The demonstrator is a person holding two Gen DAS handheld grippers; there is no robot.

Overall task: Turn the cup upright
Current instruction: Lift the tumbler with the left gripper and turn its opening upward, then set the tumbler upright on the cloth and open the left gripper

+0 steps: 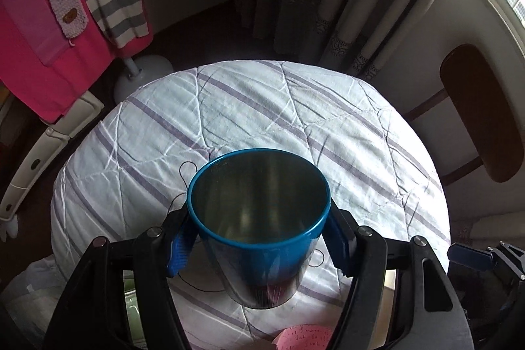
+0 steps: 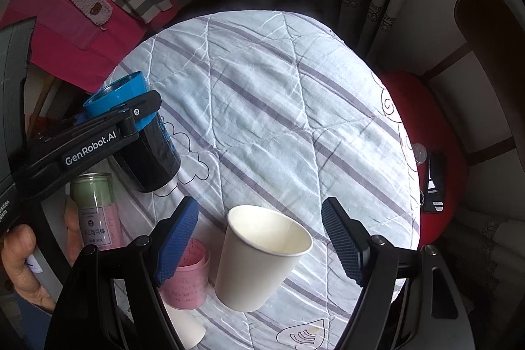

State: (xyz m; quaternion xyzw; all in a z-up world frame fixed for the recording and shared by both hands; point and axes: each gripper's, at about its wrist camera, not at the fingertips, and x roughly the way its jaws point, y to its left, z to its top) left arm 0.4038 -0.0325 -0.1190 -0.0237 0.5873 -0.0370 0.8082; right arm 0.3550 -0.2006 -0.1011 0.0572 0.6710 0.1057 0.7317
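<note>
A blue cup with a shiny metal lower body (image 1: 259, 218) sits between the blue pads of my left gripper (image 1: 259, 238), which is shut on it just below the rim. The cup's mouth points up and slightly away from the camera. In the right wrist view the same cup (image 2: 131, 123) is held at the left, tilted a little, its base just above the cloth. My right gripper (image 2: 262, 238) is open, its pads either side of a white paper cup (image 2: 259, 258) that stands upright and untouched.
The round table has a pale striped quilted cloth (image 2: 295, 104). A pink cup (image 2: 190, 277), a green-and-pink jar (image 2: 95, 212) and another white cup (image 2: 187, 330) sit at the near left. A chair with a red cushion (image 2: 426, 133) stands right. Pink laundry (image 1: 36, 54) hangs left.
</note>
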